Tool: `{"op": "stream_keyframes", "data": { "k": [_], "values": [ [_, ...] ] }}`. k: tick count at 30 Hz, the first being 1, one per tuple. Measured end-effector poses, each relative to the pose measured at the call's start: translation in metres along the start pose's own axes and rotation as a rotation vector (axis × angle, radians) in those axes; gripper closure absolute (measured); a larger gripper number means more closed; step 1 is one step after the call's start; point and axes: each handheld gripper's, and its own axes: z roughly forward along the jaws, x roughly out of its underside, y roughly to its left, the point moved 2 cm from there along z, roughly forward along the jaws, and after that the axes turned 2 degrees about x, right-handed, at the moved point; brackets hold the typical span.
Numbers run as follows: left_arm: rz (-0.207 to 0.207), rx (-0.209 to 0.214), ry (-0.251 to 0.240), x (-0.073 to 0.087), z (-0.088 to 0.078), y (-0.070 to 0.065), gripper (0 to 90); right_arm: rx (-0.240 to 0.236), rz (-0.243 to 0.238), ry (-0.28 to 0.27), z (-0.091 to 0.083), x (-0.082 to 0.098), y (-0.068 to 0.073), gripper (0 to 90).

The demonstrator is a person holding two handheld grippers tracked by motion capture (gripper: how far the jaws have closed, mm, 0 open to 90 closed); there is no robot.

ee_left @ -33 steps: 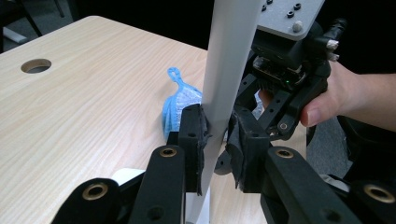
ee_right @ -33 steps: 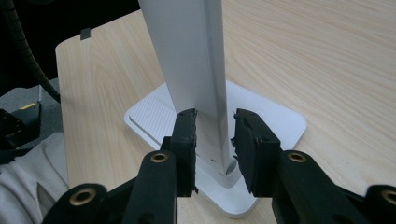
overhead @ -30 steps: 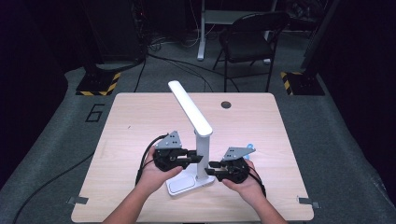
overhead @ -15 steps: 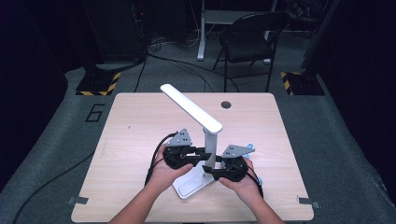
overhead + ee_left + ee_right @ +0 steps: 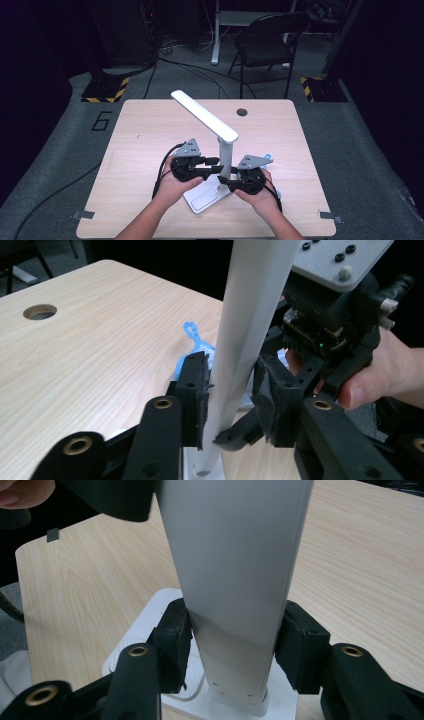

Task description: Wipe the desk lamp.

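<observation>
High view: the white desk lamp (image 5: pixel 223 150) stands lower centre on the surface (image 5: pixel 150 130), its post between left gripper (image 5: pixel 212 165) and right gripper (image 5: pixel 225 184).
Left gripper view: fingers (image 5: pixel 192 395) just opening, post between them, the right one clear of it.
Right gripper view: fingers (image 5: pixel 172 642) just closing, pressed against the post's sides

Light wooden table (image 5: pixel 145 150) with rounded corners, standing on grey carpet (image 5: pixel 65 165). Round cable hole (image 5: pixel 242 112) near the far edge, right of the middle. White desk lamp (image 5: pixel 220 150) upright on a flat white base (image 5: pixel 202 199) near the front edge, about the middle. Small blue thing (image 5: pixel 196 342) flat on the wood just beside the lamp stem, too hidden to name. Strips of grey tape (image 5: pixel 82 215) at both front corners.
</observation>
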Motion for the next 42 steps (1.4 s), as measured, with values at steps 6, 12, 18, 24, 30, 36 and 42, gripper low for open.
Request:
{"op": "stream_keyframes", "data": {
  "k": [6, 12, 18, 24, 30, 36, 42],
  "values": [
    [-0.041, -0.035, -0.019, 0.015, -0.012, 0.007, 50.8, -0.012, -0.007, 0.008, 0.001, -0.001, 0.000, 52.1],
    [-0.058, -0.061, -0.019, 0.030, -0.026, 0.015, 46.3, -0.031, -0.030, 0.009, 0.006, -0.004, 0.003, 52.8],
    [-0.082, -0.097, -0.022, 0.045, -0.040, 0.024, 45.7, -0.059, -0.045, 0.016, 0.013, -0.007, 0.012, 53.3],
    [-0.113, -0.116, -0.020, 0.060, -0.049, 0.029, 44.9, -0.081, -0.062, 0.012, 0.016, -0.009, 0.016, 53.5],
    [-0.139, -0.150, -0.035, 0.076, -0.061, 0.035, 44.9, -0.113, -0.084, 0.019, 0.021, -0.012, 0.022, 53.9],
    [-0.153, -0.180, -0.034, 0.086, -0.066, 0.039, 43.4, -0.132, -0.096, 0.020, 0.026, -0.014, 0.030, 54.0],
    [-0.181, -0.184, -0.032, 0.097, -0.066, 0.040, 43.0, -0.116, -0.096, 0.020, 0.023, -0.013, 0.027, 53.0]
  ]
}}
